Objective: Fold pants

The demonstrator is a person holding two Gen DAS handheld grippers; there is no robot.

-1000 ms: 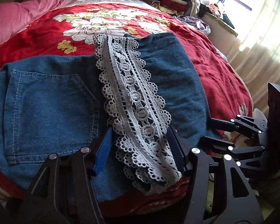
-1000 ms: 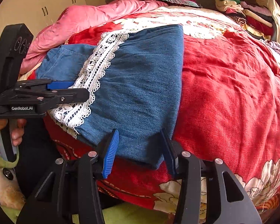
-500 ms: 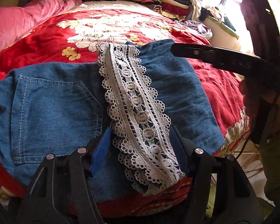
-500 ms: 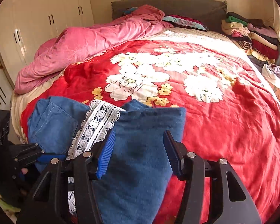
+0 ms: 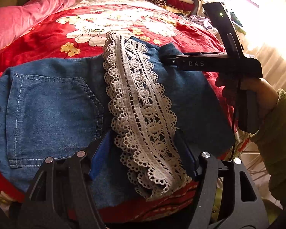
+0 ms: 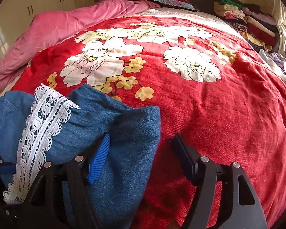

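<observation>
Blue denim pants [image 5: 53, 110] lie folded on the red floral blanket [image 5: 47, 43], back pocket up, and a white lace trim [image 5: 143, 106] runs across the top layer. My left gripper [image 5: 143, 152] sits at the near edge with its jaws opening. The lace end lies between the fingers, and the pads stand clear of it. My right gripper [image 6: 143, 152] hovers over the far corner of the pants [image 6: 124, 133], jaws opening, with denim under its blue pad [image 6: 99, 160] and nothing gripped. In the left wrist view the right gripper [image 5: 165, 60] reaches in from the right, over the pants.
A pink quilt [image 6: 70, 30] is heaped at the far left of the bed. Folded clothes [image 6: 246, 19] are stacked at the far right corner. Wardrobe doors [image 6: 30, 9] stand beyond the quilt. A hand in a green sleeve [image 5: 276, 129] holds the right gripper beside a bright curtain [image 5: 272, 53].
The right gripper left the near hem and swept across the pants to their far corner, its jaws widening. The left gripper stayed at the lace end, and its jaws spread a little.
</observation>
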